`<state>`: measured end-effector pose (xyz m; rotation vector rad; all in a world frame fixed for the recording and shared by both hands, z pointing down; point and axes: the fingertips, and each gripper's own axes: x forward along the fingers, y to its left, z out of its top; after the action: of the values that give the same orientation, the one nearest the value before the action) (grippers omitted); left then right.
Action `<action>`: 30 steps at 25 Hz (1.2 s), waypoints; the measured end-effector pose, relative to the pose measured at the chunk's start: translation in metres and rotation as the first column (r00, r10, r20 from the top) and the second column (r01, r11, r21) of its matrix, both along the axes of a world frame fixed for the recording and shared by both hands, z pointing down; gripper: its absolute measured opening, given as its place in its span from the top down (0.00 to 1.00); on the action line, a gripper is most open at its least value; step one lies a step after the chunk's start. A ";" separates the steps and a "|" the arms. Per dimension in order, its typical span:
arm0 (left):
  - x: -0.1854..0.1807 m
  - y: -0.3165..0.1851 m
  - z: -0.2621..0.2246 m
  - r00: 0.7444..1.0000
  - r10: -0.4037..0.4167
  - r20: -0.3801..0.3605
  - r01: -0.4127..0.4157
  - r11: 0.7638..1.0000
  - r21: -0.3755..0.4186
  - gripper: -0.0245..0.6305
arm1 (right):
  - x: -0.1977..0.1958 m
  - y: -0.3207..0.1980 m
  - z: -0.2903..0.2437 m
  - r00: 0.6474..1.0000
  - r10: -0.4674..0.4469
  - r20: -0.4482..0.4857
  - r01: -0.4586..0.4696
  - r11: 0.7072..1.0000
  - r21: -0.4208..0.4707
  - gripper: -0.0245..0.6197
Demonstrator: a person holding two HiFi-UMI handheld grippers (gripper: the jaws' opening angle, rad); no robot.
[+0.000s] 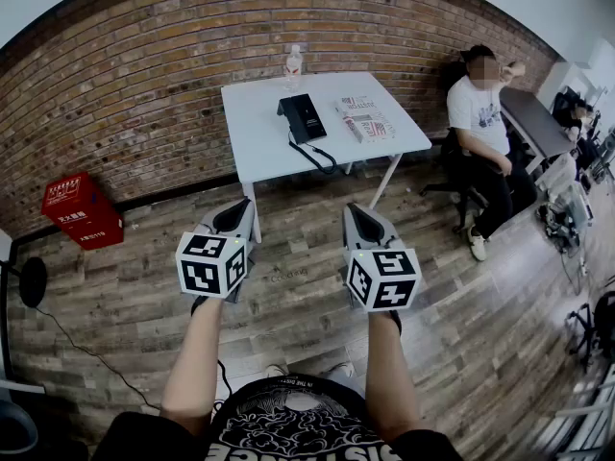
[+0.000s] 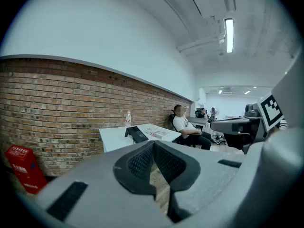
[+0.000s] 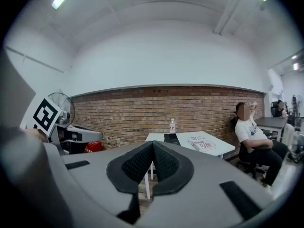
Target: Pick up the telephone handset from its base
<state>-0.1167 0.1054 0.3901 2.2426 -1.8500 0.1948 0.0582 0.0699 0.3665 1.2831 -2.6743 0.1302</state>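
**A:** Handset status?

**B:** Not started. Handset (image 1: 287, 110) is on the base (image 1: 307, 120), upper centre of the head view, on the white counter (image 1: 255, 142). The cord (image 1: 315, 155) hangs over the counter's near edge.

**A:** Grippers?

**B:** Left gripper (image 1: 239, 207) and right gripper (image 1: 357, 209) are both mid-frame over the floor (image 1: 298, 257), well short of the counter. Jaws are together on both, pads meeting at the tips, with nothing between them. Each gripper view shows that clearly.

**A:** So what's left?

**B:** All of it, I'd say. Close the gap to the counter, open one gripper, clamp the handset, lift it off the base.

**A:** Anything in the way?

**B:** The floor between us and the counter looks open. A bottle (image 1: 293, 63) stands at the counter's far edge behind the base, and papers (image 1: 367, 121) lie just right of it. Neither touches the handset as far as I can tell. A person (image 1: 480, 113) sits by the counter's right side, upper right of the frame, apart from the base. A red box (image 1: 82, 209) at left against the brick wall (image 1: 144, 84) is off the path.

**A:** Risks?

**B:** Probably the cord. It could snag or drag the base on the lift. The handset is too small from here to tell how it sits in the cradle.
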 end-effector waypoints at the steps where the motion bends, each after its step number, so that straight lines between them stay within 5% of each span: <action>1: -0.002 0.000 0.001 1.000 -0.001 -0.003 0.001 1.000 -0.003 0.95 | -0.001 0.000 0.001 1.000 0.003 0.001 -0.003 1.000 -0.002 0.96; 17: -0.008 -0.022 0.011 0.999 0.027 -0.030 -0.027 1.000 -0.014 0.95 | -0.020 -0.015 0.010 1.000 -0.003 -0.005 0.003 1.000 -0.016 0.96; 30: -0.008 -0.109 0.024 1.000 -0.009 -0.029 0.008 0.999 -0.037 0.88 | -0.031 -0.107 0.023 0.998 -0.064 0.019 0.064 0.997 -0.032 0.96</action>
<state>-0.1245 -0.0032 0.4146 2.2005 -1.8261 0.1927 0.0275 -0.0371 0.3897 1.1911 -2.7128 0.1769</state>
